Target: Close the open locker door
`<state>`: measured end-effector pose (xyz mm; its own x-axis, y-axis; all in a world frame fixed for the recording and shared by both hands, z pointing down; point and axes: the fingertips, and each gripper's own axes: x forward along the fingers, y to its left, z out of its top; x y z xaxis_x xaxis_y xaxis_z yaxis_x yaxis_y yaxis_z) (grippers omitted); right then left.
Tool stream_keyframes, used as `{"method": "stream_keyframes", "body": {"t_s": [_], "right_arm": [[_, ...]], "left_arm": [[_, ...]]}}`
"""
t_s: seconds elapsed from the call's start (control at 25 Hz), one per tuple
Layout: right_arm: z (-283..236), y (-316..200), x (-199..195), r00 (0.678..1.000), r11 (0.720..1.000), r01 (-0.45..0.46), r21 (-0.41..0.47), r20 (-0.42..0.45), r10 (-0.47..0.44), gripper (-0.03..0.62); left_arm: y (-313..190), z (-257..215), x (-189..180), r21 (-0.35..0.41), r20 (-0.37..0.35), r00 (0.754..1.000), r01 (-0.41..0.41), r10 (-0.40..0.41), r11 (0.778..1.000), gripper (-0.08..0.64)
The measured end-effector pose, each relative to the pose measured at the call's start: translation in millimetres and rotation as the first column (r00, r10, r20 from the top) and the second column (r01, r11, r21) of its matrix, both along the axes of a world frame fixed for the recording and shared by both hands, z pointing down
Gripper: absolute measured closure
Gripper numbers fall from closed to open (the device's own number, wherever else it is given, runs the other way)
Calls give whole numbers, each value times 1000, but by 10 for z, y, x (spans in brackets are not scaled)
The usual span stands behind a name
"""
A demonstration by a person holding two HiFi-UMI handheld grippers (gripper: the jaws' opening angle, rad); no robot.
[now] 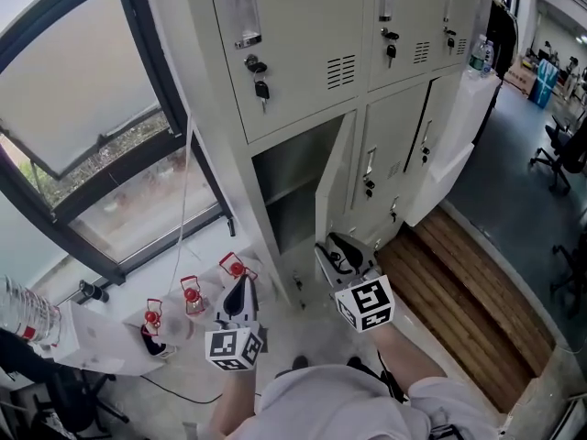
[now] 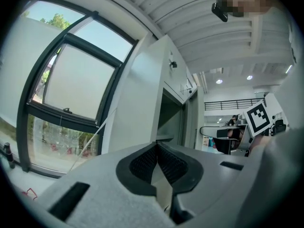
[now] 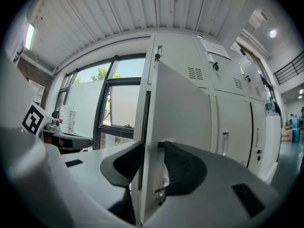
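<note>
The open locker door (image 1: 334, 189) hangs out edge-on from the lower left compartment (image 1: 292, 195) of the cream locker bank. My right gripper (image 1: 343, 251) is at the door's lower free edge. In the right gripper view the door (image 3: 183, 106) runs between the two jaws, and the gripper (image 3: 152, 161) is shut on its edge. My left gripper (image 1: 240, 293) hangs lower left of the compartment, away from the door. In the left gripper view its jaws (image 2: 157, 147) meet at the tips with nothing held, pointing toward the dark compartment (image 2: 171, 120).
Closed lockers with keys (image 1: 261, 88) fill the wall above and to the right. Small red-topped objects (image 1: 191, 293) sit on the floor by the window (image 1: 101, 136). A wooden floor strip (image 1: 459, 287) runs at the right, with office chairs (image 1: 561, 154) beyond.
</note>
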<state>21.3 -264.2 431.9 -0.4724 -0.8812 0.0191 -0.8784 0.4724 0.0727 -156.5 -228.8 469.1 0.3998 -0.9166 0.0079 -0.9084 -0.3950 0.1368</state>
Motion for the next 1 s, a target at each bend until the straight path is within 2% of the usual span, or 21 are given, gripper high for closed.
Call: {"method": "stream_keyframes", "body": {"t_s": [1.0], "right_arm": [[16, -423, -677, 988, 988, 153, -4, 3, -153, 459]], "left_arm": [[-26, 29, -687, -2, -5, 984, 176, -176, 984, 552]]}}
